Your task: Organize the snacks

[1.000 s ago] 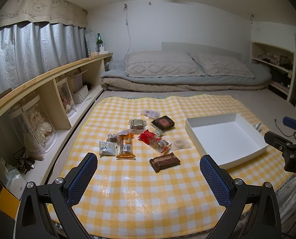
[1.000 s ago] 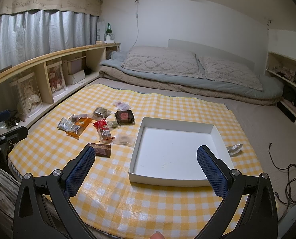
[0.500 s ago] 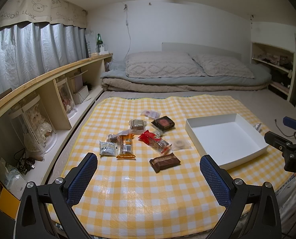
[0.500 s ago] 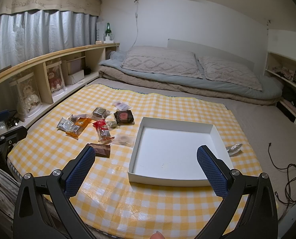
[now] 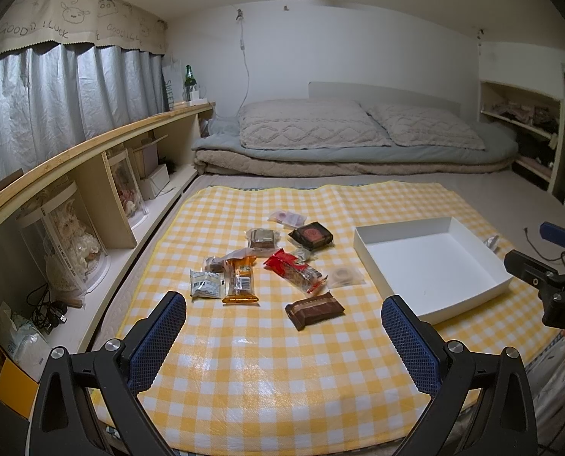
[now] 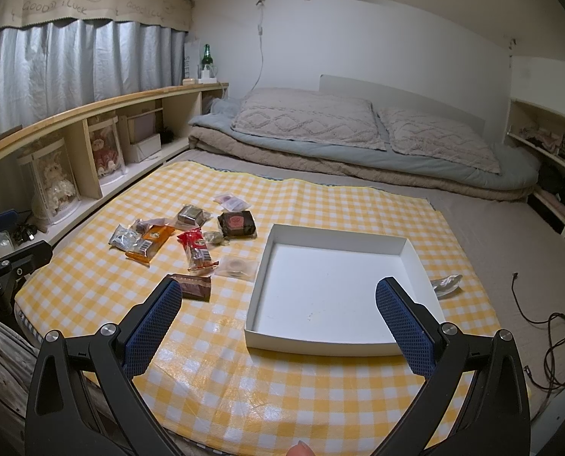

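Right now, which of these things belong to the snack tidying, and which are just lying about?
For the job:
brown chocolate-bar wrapper
red snack packet
orange snack packet
empty white cardboard tray

Just lying about:
green glass bottle
two beige quilted pillows
doll in a clear case

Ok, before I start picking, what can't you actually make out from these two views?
- Wrapper print: too small on every snack, e.g. the orange packet, both views.
- Small brown snack: partly hidden under the orange packet and a clear wrapper, left view.
- Silver wrapper: partly hidden behind the white box's wall, right view.
- Right gripper: cut off by the left view's right edge.
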`<action>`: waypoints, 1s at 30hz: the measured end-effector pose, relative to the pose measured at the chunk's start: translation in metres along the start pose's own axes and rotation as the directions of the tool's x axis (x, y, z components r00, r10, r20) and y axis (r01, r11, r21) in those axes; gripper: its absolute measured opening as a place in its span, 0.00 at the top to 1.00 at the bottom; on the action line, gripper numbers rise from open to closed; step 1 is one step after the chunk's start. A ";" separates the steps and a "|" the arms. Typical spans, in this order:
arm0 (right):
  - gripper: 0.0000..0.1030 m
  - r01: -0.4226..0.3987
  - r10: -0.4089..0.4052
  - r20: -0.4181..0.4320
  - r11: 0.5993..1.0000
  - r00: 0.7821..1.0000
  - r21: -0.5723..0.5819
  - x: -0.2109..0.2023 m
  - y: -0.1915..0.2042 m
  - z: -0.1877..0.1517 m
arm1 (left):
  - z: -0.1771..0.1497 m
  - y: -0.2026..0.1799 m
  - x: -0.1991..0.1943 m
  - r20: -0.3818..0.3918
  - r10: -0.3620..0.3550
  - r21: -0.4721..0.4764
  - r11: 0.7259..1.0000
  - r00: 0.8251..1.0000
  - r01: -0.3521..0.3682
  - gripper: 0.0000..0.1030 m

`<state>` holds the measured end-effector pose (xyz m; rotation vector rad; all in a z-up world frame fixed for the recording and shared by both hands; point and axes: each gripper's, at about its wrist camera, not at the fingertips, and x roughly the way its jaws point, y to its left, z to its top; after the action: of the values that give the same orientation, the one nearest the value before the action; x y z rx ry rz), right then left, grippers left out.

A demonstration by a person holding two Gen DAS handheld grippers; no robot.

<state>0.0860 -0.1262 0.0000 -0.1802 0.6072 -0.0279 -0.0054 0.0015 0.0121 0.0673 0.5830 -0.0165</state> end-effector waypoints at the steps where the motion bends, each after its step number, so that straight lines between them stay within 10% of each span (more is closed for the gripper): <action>1: 0.00 0.000 0.000 0.000 1.000 1.000 0.000 0.000 0.000 0.000 | 0.000 0.000 0.000 0.001 0.000 0.000 1.000 1.000 0.000 0.00; 30: 0.00 -0.023 0.023 0.026 1.000 0.999 -0.018 -0.005 0.000 0.014 | 0.035 0.005 -0.009 0.028 -0.003 -0.004 1.000 1.000 0.003 0.00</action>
<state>0.0894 -0.1234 0.0140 -0.1908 0.5832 0.0023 0.0067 0.0042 0.0466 0.0622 0.5548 -0.0191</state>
